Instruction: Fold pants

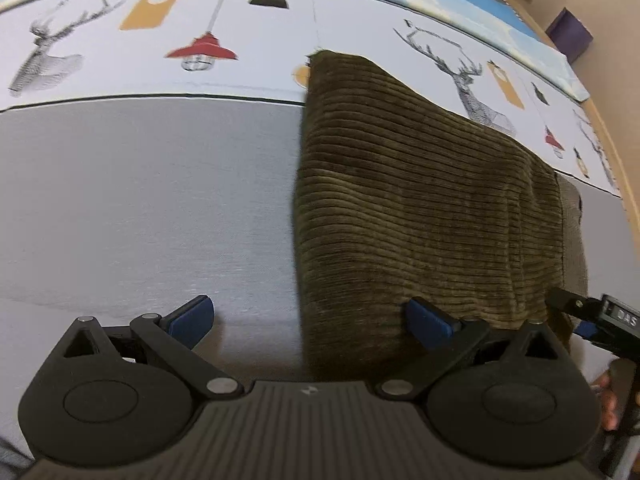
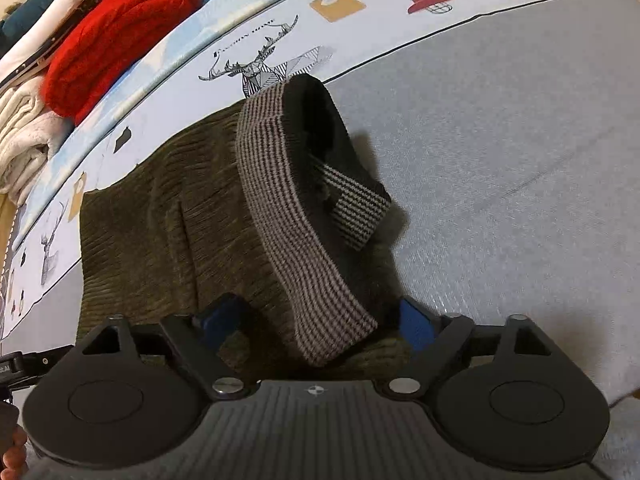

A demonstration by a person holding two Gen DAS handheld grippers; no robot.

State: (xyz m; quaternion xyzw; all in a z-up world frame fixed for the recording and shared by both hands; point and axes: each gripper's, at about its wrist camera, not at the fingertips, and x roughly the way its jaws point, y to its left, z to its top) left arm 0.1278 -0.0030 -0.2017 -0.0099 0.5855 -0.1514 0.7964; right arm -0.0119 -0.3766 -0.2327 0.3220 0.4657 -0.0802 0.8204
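Both jaw pairs gape with nothing held: I keep my left gripper (image 1: pixel 310 318) straddling the near edge of the olive corduroy pants (image 1: pixel 420 208) and my right gripper (image 2: pixel 320 320) around their houndstooth waistband (image 2: pixel 280 208), ready to lift

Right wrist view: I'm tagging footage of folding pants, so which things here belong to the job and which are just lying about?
Part of the job:
- pants, olive corduroy
- their striped waistband
- left hand-held gripper, open
- right hand-held gripper, open around the waistband

Lying about:
- red sweater
- cream blanket
- purple box
- printed sheet
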